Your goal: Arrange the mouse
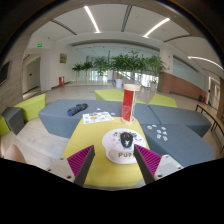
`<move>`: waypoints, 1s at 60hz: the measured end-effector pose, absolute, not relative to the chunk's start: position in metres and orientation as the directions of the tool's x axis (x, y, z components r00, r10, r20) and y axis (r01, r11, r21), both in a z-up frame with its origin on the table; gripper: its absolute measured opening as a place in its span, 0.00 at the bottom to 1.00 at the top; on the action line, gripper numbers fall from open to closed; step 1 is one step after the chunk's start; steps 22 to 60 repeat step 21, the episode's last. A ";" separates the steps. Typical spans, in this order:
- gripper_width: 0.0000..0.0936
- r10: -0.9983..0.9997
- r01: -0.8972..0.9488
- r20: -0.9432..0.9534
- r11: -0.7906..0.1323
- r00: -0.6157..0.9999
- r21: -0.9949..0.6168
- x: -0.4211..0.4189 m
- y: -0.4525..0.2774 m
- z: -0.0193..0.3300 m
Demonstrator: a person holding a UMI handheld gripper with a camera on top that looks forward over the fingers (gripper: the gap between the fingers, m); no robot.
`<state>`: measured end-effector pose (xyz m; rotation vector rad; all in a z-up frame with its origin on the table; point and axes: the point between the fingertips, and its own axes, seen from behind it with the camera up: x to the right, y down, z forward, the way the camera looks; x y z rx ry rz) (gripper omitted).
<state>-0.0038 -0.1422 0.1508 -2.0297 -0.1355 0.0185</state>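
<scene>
A large bright hall with ceiling strip lights and potted trees at the far end holds a run of grey and yellow-green panels that make up the surface (100,165). The claw (112,165) hovers low over a yellow panel, its fingers spread wide and holding nothing, the magenta pads (82,160) showing on their inner faces. Just ahead of the fingers and between their lines lies a white mouse pad (122,146) with dark print, and on its far part sits the mouse (126,137), small and dark, apart from both fingers. Beyond it stands a tall red cup (130,101), with a sheet of printed paper (97,117) ahead to the left and a dark object (77,109) further left on a grey panel. The mouse is likely light, rigid and smooth-shelled, so it may slip; the best hold would seem to be across its two long sides, near the middle, with the fingers closing gently.
</scene>
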 end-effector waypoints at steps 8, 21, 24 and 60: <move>0.90 0.083 0.036 0.001 -0.416 0.997 -0.909 0.002 -0.144 0.161; 0.89 0.072 -0.052 -0.088 -0.396 0.994 -0.917 0.007 -0.136 0.160; 0.89 0.072 -0.052 -0.088 -0.396 0.994 -0.917 0.007 -0.136 0.160; 0.89 0.072 -0.052 -0.088 -0.396 0.994 -0.917 0.007 -0.136 0.160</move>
